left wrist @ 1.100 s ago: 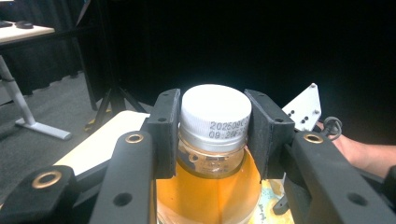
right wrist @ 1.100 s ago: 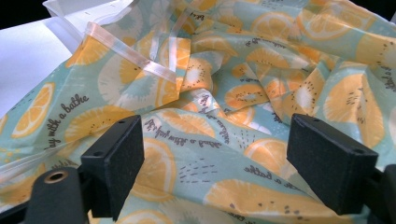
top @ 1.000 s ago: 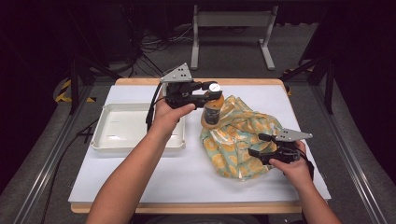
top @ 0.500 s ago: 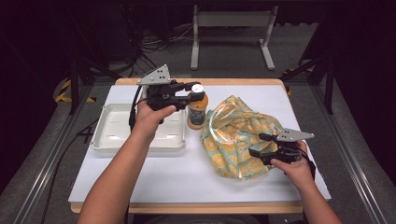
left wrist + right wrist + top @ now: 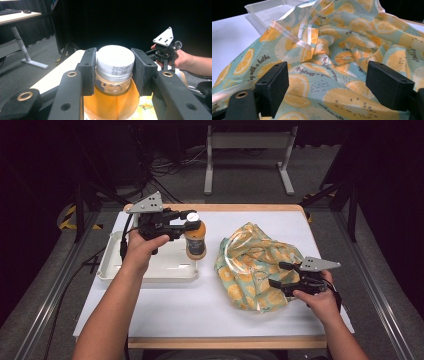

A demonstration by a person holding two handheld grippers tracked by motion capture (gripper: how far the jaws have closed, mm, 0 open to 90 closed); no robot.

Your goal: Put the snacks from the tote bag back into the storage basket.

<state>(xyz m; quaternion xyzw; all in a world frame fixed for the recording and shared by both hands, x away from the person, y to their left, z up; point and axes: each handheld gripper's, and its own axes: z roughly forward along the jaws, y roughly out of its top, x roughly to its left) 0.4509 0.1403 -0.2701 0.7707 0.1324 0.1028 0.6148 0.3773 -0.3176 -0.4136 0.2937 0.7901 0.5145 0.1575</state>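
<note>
Left gripper [image 5: 113,72] clamped on bottle [image 5: 113,75]; right gripper [image 5: 327,82] released over bag [image 5: 342,50]

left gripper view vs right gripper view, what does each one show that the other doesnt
Left gripper view alone: the left gripper clamped on a bottle of orange liquid just below its white cap, stamped with a date code, and the other hand farther off. Right gripper view alone: the right gripper open over the bag, whose print reads "with a bathe", and a white tray. Shared: the white table and the citrus-print bag.
</note>
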